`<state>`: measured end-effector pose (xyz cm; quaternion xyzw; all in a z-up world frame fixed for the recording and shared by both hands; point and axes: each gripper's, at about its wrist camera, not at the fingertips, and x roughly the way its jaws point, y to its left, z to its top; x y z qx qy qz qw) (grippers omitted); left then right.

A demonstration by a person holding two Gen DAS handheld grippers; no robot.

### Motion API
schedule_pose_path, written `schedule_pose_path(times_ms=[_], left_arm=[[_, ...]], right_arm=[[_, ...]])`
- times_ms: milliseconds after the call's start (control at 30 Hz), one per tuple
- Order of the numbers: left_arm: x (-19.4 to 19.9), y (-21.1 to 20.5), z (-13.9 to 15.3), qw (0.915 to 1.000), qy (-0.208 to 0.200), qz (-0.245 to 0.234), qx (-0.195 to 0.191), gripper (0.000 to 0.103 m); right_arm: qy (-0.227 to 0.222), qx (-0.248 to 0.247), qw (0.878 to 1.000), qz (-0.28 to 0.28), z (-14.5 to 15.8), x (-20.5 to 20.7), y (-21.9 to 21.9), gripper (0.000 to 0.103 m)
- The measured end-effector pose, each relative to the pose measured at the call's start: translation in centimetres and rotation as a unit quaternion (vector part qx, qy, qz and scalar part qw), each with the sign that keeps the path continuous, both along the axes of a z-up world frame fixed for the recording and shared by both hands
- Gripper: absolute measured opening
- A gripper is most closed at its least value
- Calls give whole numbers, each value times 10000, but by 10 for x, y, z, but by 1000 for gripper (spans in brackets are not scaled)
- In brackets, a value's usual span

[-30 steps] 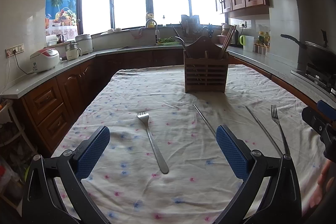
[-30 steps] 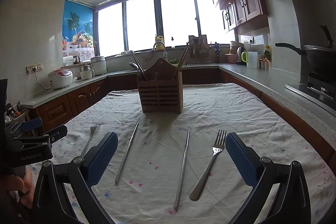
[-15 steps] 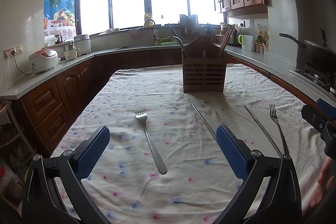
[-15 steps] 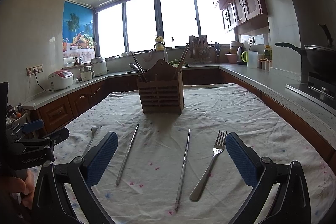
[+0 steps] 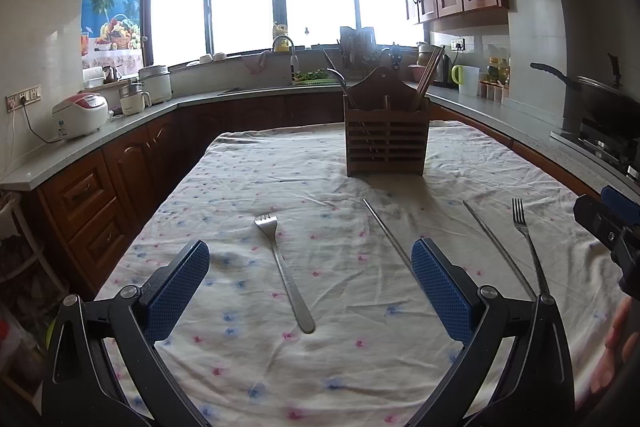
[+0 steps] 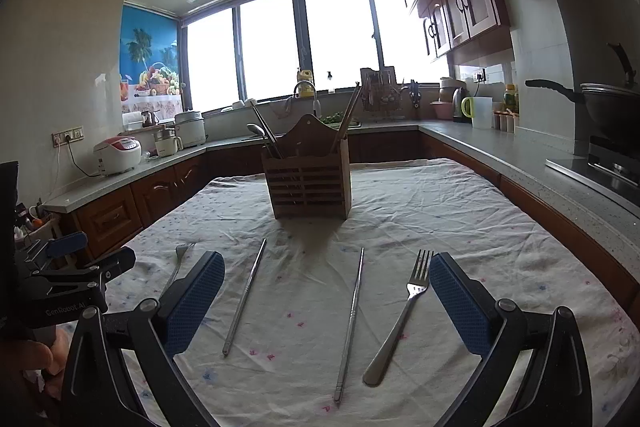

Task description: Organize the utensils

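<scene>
A slatted wooden utensil holder [image 5: 386, 137] [image 6: 308, 183] stands upright at the table's middle, with chopsticks and a spoon in it. On the flowered cloth lie a left fork [image 5: 285, 269] [image 6: 179, 261], two metal chopsticks [image 6: 245, 301] [image 6: 352, 319] and a right fork [image 6: 400, 319] [image 5: 528, 247]. My left gripper [image 5: 310, 281] hovers open above the left fork's handle. My right gripper [image 6: 326, 297] is open too, low over the near table, its fingers either side of both chopsticks and the right fork. Neither holds anything.
Grey counters over dark wood cabinets run around the table. A rice cooker [image 5: 80, 115] sits at the left, a wok [image 6: 612, 107] on the stove at the right, a sink under the window. Each view shows the other gripper and a hand at its edge.
Both grippers have crept slightly forward and stay open. The utensils and the holder lie where they were.
</scene>
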<state>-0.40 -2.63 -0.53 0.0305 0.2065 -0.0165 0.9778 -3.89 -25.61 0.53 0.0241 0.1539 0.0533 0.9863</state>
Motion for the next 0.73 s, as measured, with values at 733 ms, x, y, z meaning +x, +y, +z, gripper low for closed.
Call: schedule_pose_path(times_ms=[733], left_arm=[[8,-5,7,9998,55,-161,-84,103]], right_arm=[[64,85,9999,4,5,6,1,103]])
